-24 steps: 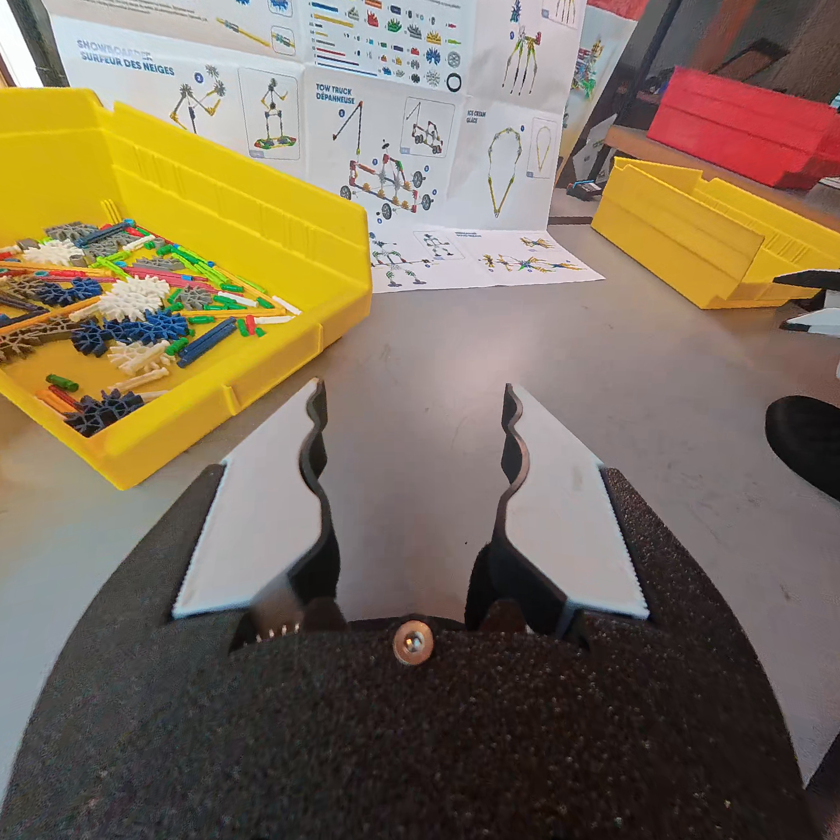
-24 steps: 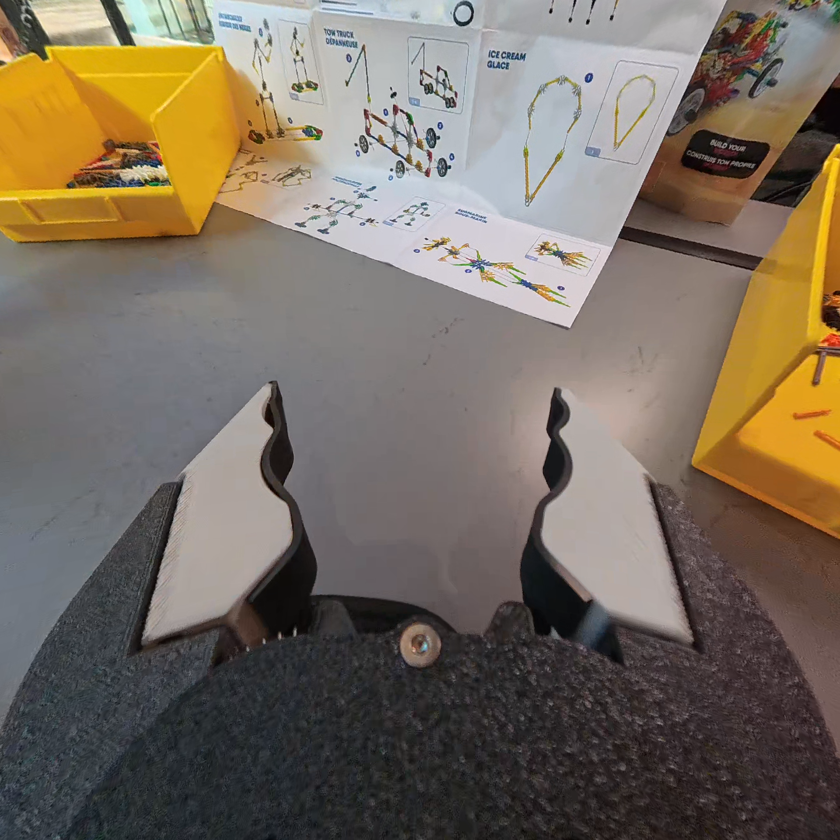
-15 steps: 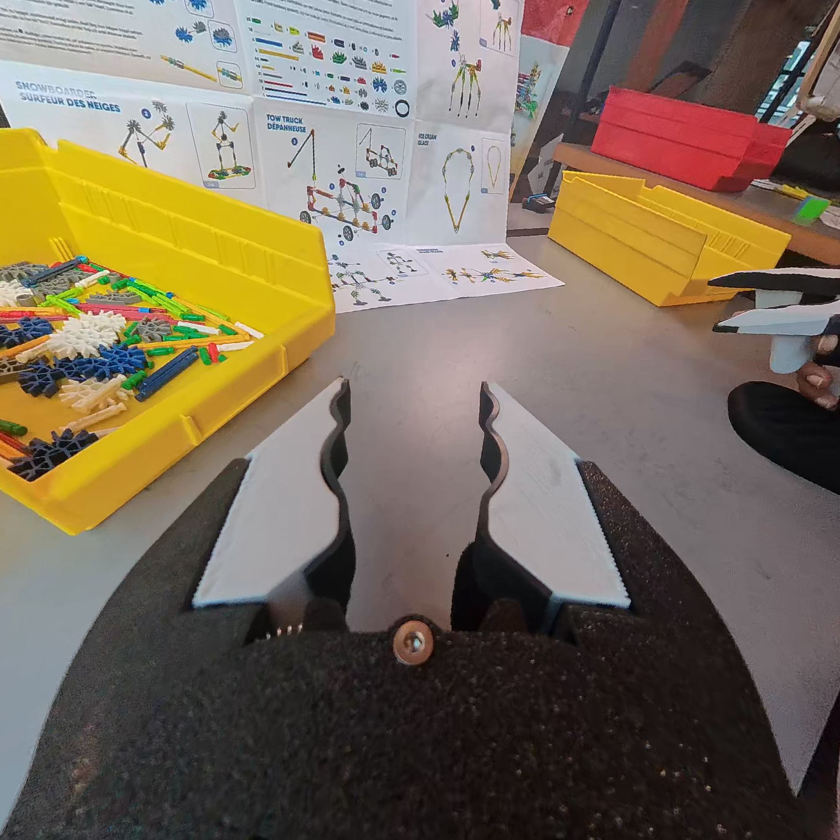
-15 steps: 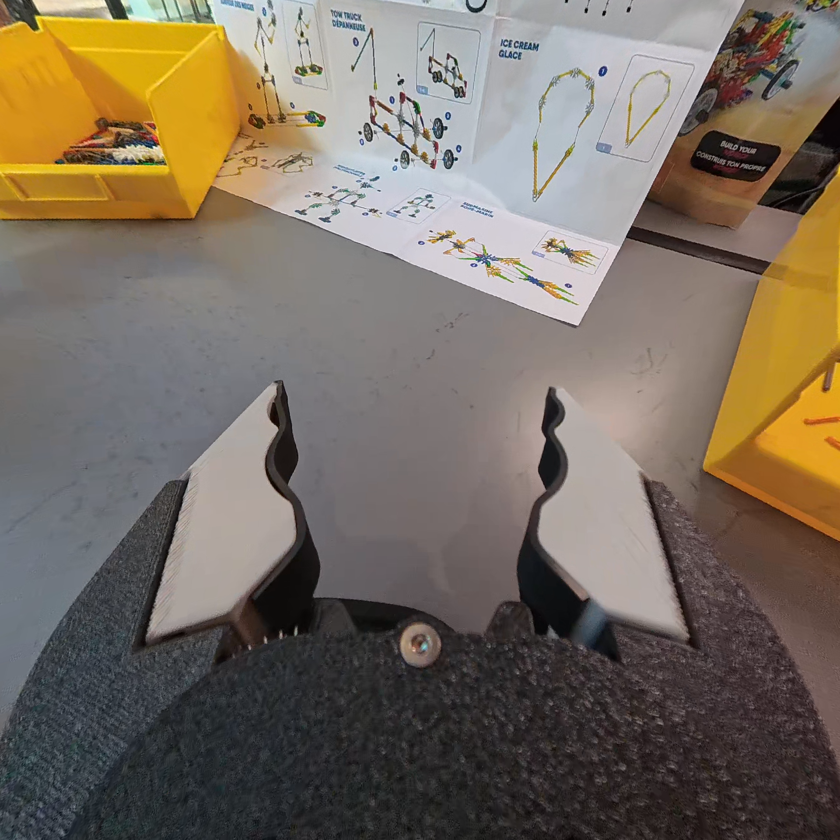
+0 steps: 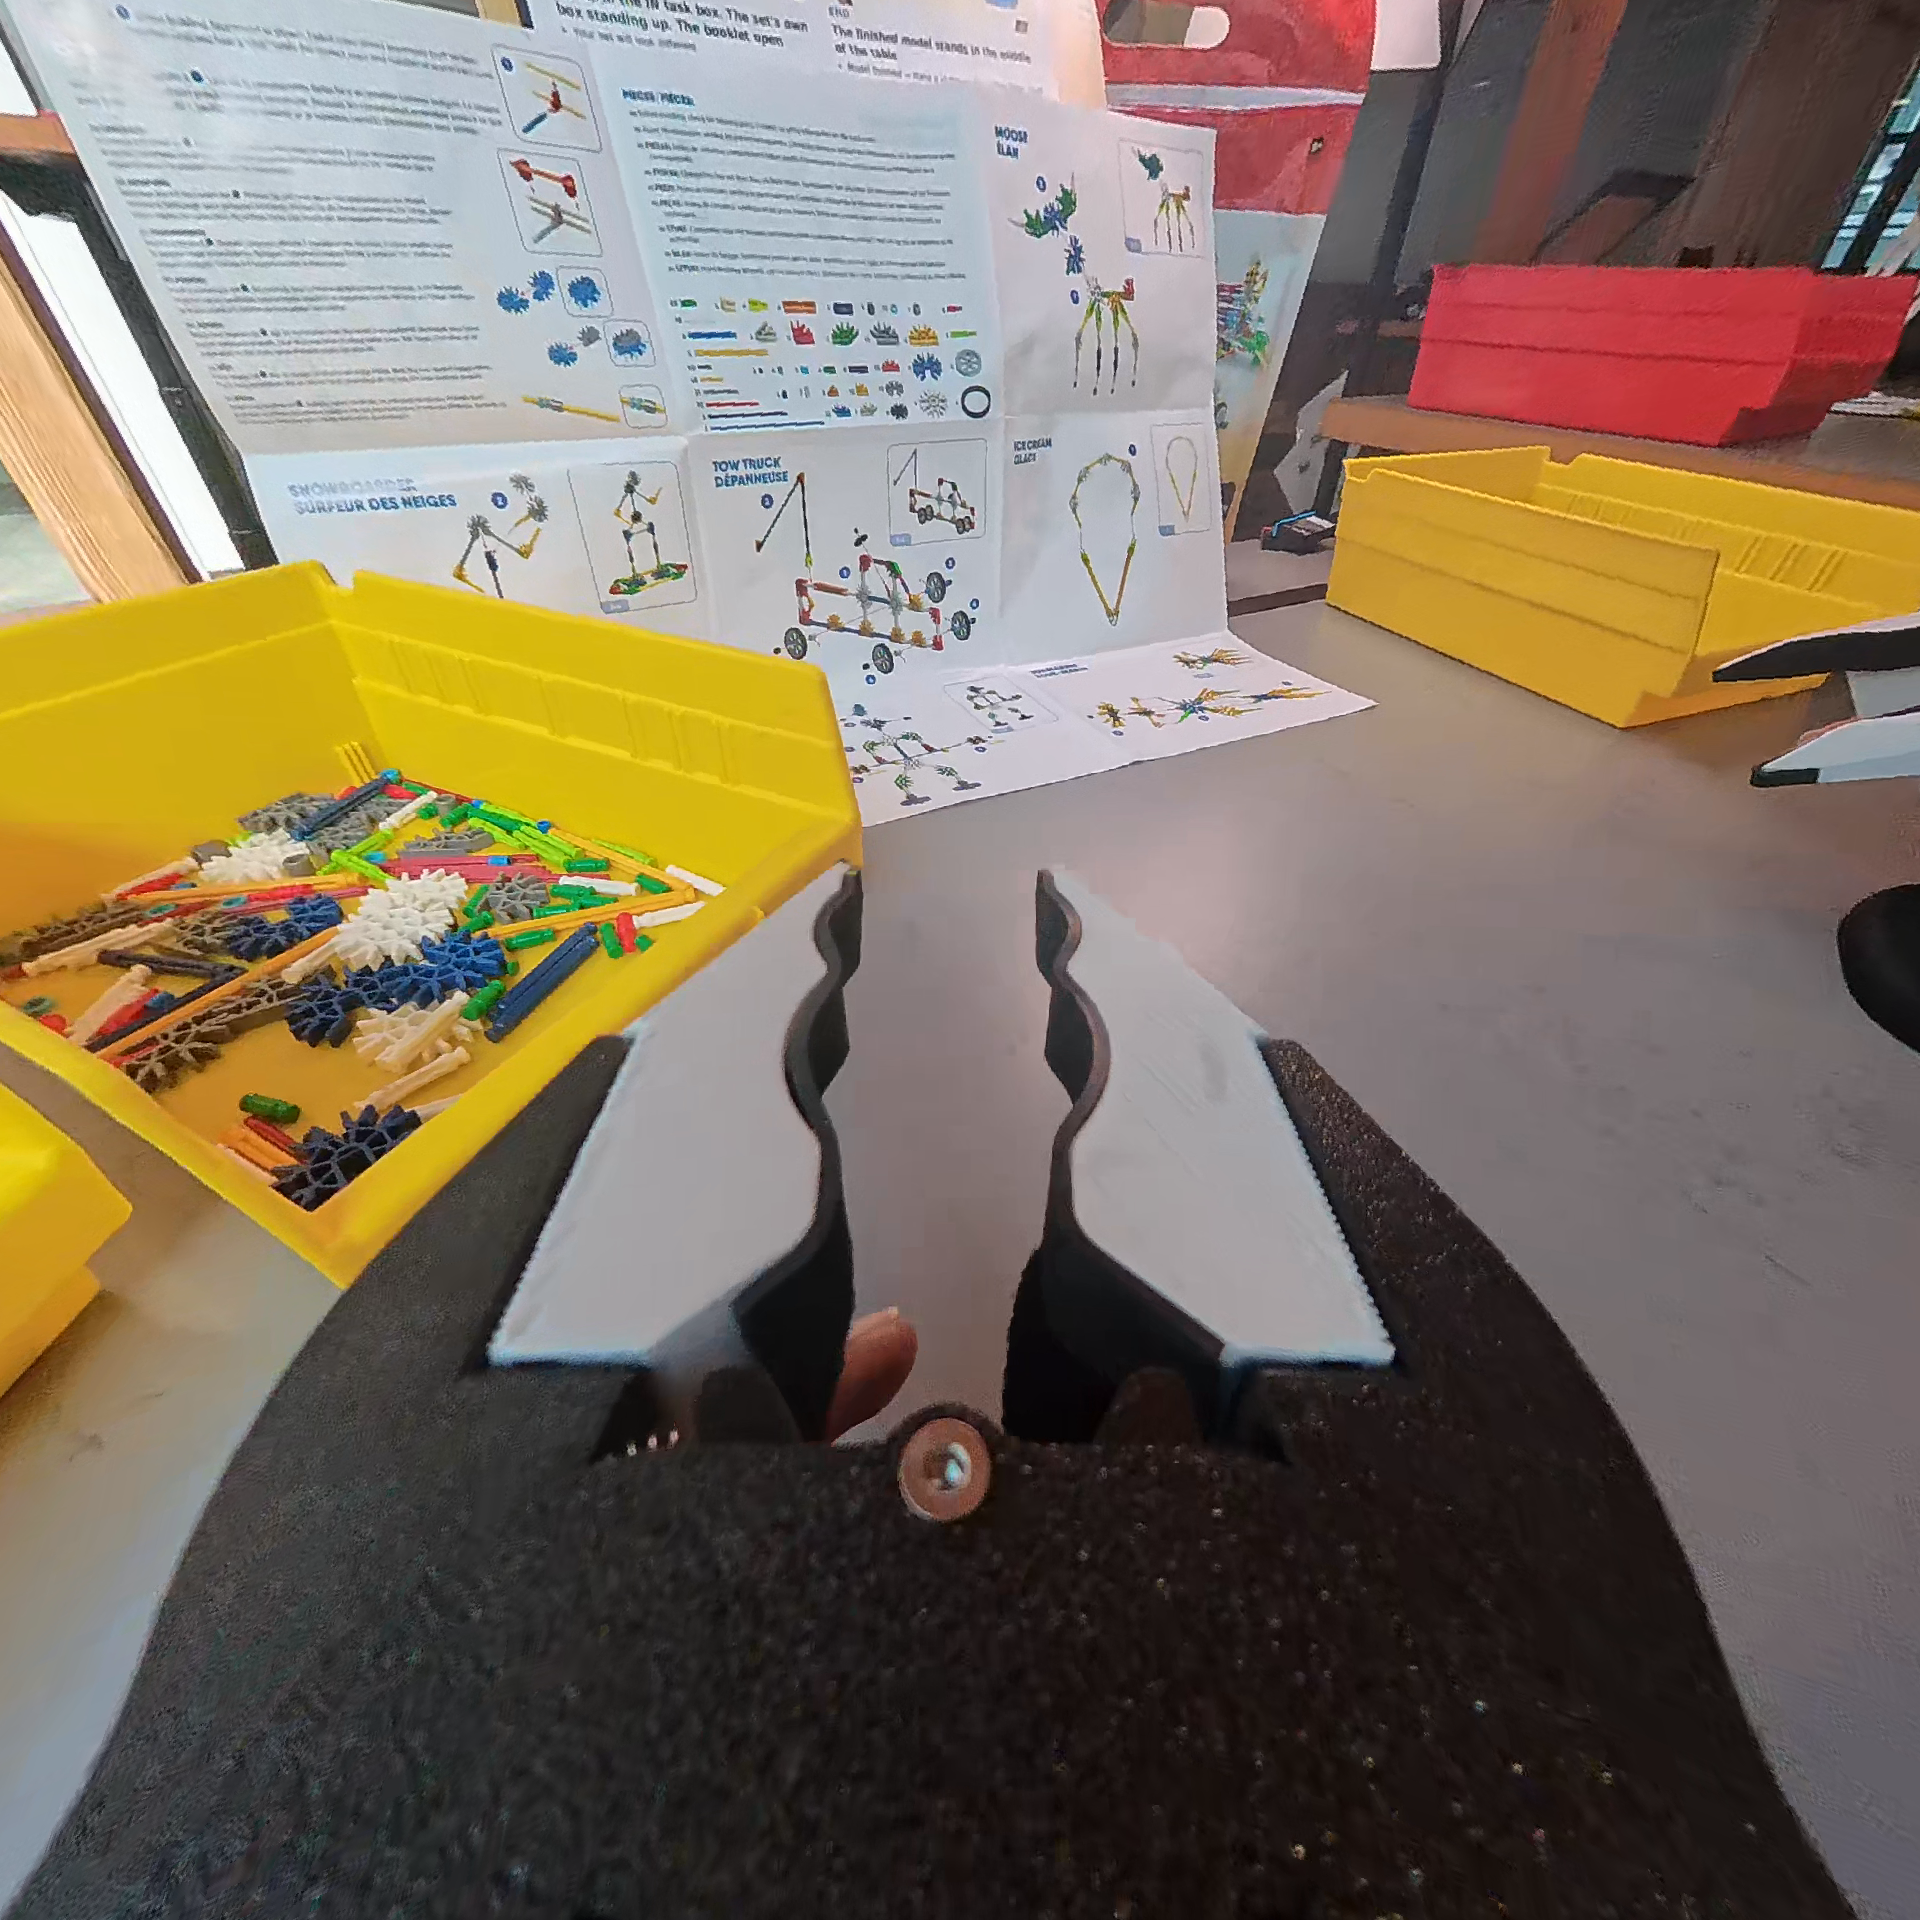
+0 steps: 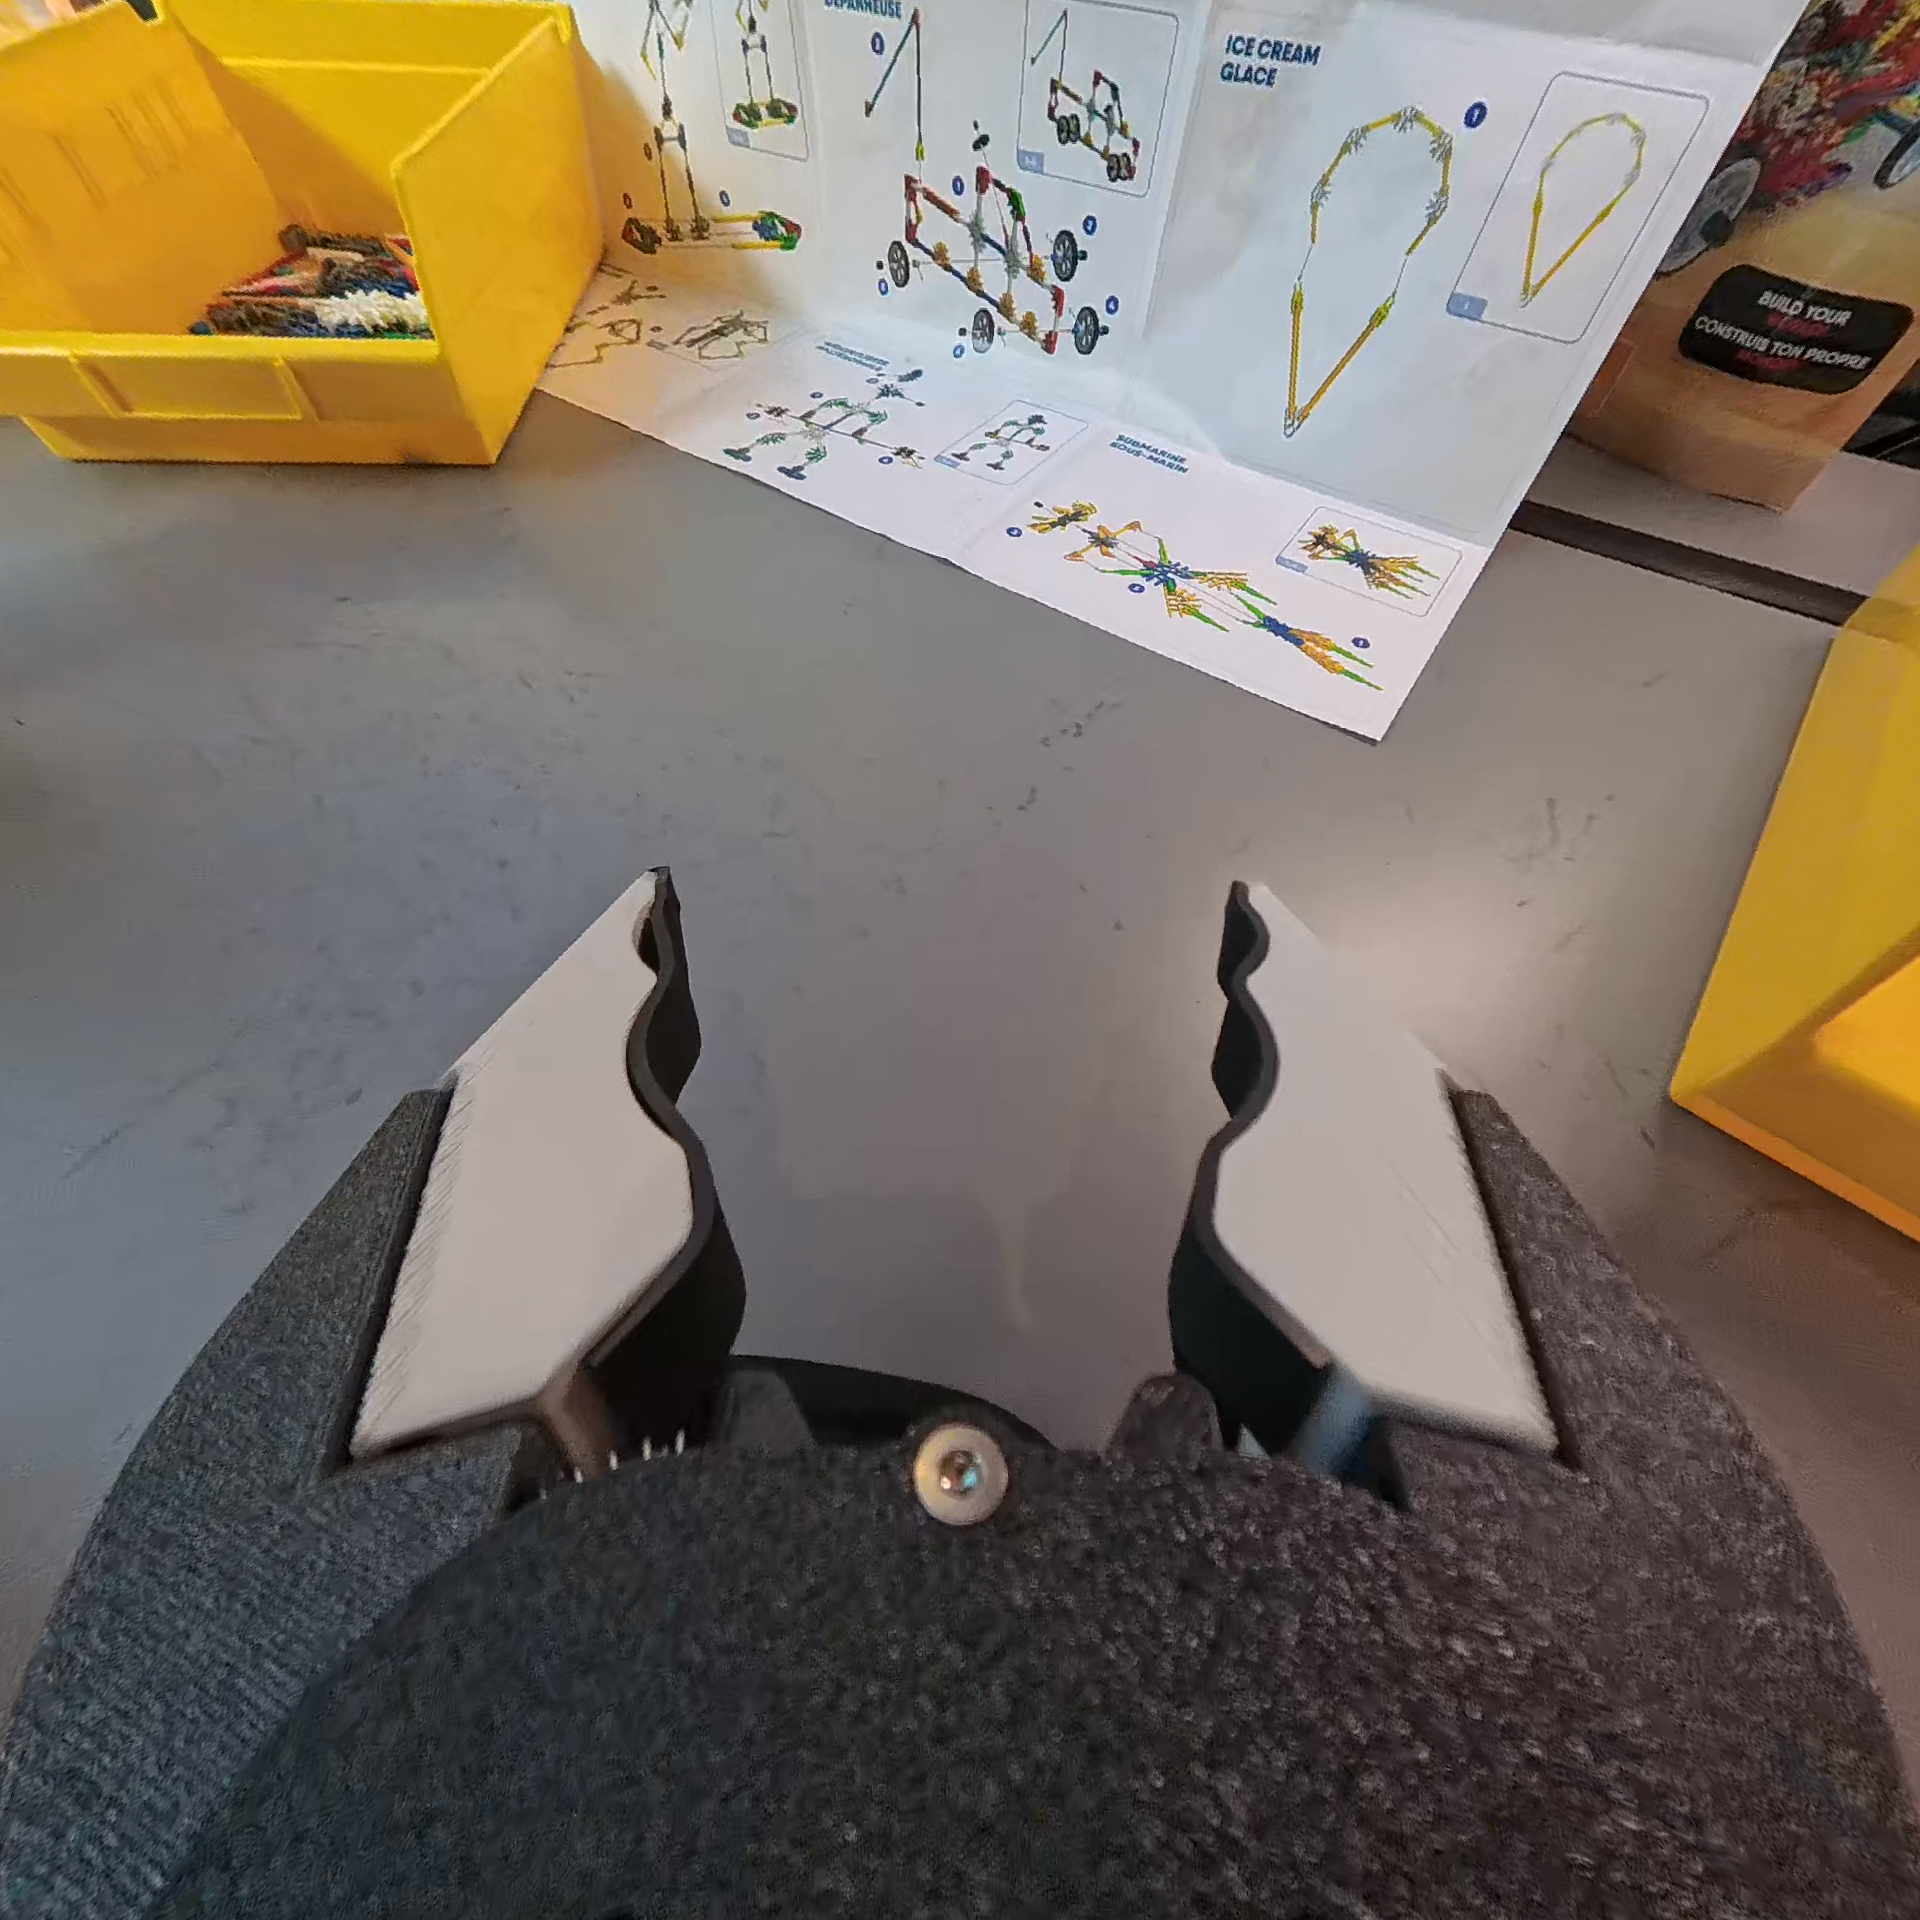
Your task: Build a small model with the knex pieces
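My left gripper (image 5: pixel 948 894) is open and empty, with a narrow gap between its jaws, above the grey table beside a yellow bin (image 5: pixel 582 717). The bin holds several small rods and snowflake-shaped connectors (image 5: pixel 343 945) in white, blue, green, grey and orange. My right gripper (image 6: pixel 948 883) is open wide and empty over bare table (image 6: pixel 520 748). It also shows at the right edge of the left wrist view (image 5: pixel 1839 707). The same bin shows far left in the right wrist view (image 6: pixel 312 384). A second yellow bin (image 6: pixel 1808 987) stands right of the right gripper.
A large white instruction sheet (image 5: pixel 831 416) stands upright behind the table, its lower flap (image 6: pixel 1143 540) lying flat. Another yellow bin (image 5: pixel 1579 592) sits at the far right, red bins (image 5: pixel 1642 353) behind it. A brown box (image 6: pixel 1766 312) stands at the back right. A yellow corner (image 5: pixel 42 1226) shows at left.
The left gripper's jaws have narrowed and it has drawn back and tilted up, so more of the sheet shows. The right gripper has moved forward and left a little; its jaws stay wide.
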Demonstrator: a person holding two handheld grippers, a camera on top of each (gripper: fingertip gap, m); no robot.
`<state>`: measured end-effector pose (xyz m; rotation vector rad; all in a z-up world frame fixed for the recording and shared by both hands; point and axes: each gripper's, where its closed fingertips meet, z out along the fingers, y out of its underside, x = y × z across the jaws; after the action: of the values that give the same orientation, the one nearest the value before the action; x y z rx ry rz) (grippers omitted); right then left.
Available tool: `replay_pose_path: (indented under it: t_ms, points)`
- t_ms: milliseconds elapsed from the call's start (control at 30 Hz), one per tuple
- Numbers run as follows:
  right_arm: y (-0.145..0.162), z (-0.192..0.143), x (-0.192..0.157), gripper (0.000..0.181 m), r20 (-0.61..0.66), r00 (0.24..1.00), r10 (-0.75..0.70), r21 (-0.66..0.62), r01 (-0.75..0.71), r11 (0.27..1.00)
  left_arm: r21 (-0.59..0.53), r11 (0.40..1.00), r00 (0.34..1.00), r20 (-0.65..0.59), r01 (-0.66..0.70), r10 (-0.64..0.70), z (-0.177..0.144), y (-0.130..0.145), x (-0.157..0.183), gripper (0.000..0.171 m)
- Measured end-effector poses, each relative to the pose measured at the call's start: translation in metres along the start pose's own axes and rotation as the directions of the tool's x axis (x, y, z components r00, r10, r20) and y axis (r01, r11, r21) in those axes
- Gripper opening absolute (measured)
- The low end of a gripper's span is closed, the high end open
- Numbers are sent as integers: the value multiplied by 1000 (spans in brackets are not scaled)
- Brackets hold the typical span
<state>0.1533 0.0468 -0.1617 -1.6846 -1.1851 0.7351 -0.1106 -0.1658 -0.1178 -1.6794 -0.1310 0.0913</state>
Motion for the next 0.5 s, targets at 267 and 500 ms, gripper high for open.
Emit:
replay_pose_path:
  t_ms: [267, 500]
  points:
    - [-10, -3, 3, 96, 18, 999, 27, 35, -28, 999, 101, 992, 997, -18, -76, 78, 5, -21, 1, 19]
    - [-31, -1, 9, 89, 12, 1000, 5, 107, -6, 994, 115, 993, 1000, -2, -23, 23, 13, -27, -6, 19]
